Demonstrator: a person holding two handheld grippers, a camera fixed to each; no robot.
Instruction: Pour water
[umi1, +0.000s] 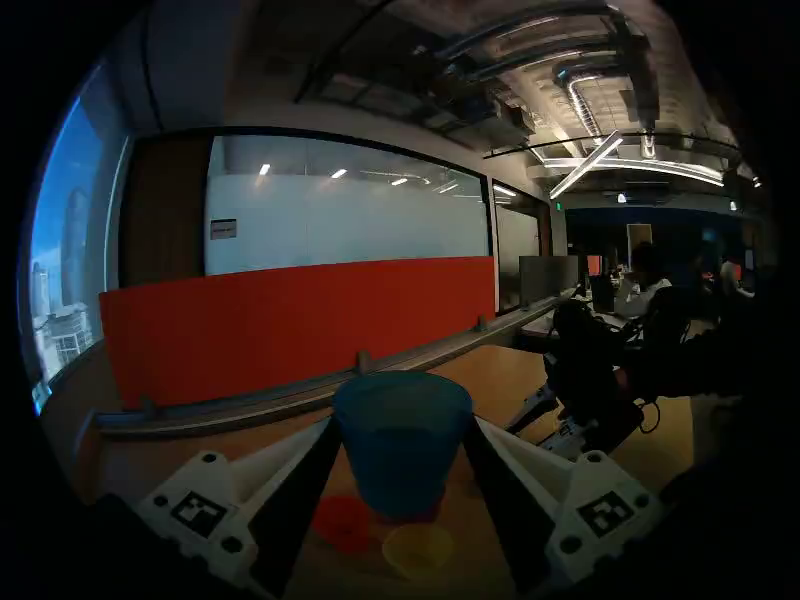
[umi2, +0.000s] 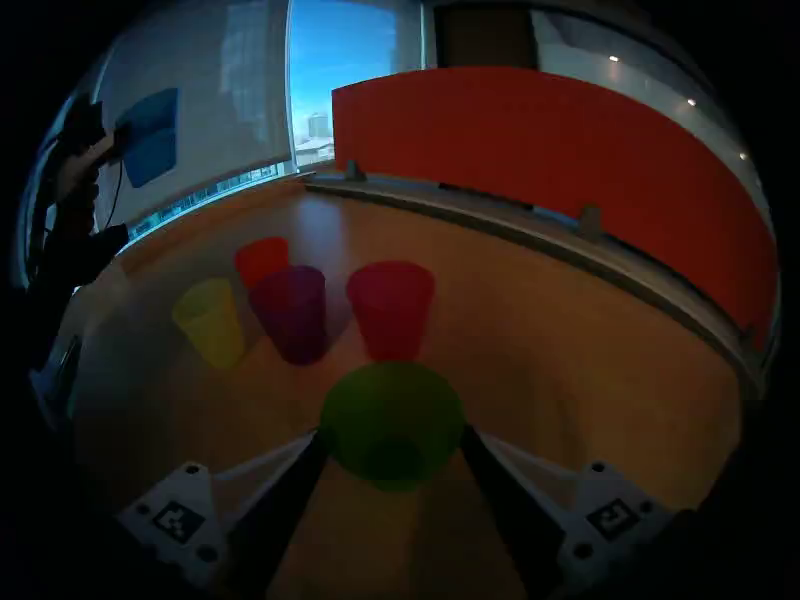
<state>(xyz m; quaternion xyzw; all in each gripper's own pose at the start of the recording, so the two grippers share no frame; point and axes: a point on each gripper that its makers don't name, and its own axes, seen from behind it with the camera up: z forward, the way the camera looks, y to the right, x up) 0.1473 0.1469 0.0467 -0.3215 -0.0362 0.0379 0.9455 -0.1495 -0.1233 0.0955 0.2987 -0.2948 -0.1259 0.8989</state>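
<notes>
A blue cup (umi1: 402, 440) stands upright between the fingers of my left gripper (umi1: 402, 455), raised above the wooden table (umi1: 500, 375); both fingers press on its sides. Below it, a red cup (umi1: 340, 520) and a yellow cup (umi1: 418, 550) show from above. My right gripper (umi2: 392, 440) is shut on a green cup (umi2: 392, 422), tilted so its open mouth faces the camera. Beyond it on the table stand a pink cup (umi2: 391, 308), a purple cup (umi2: 292, 312), a yellow cup (umi2: 211, 322) and a red-orange cup (umi2: 262, 260). The blue cup (umi2: 150, 135) also appears far left, held up.
An orange partition (umi2: 560, 150) with a grey rail (umi2: 520, 225) runs along the table's far edge. The other gripper and a dark sleeve (umi1: 600, 380) sit to the right in the left gripper view. Windows (umi2: 340, 70) lie beyond; people sit at desks (umi1: 640, 285) in the background.
</notes>
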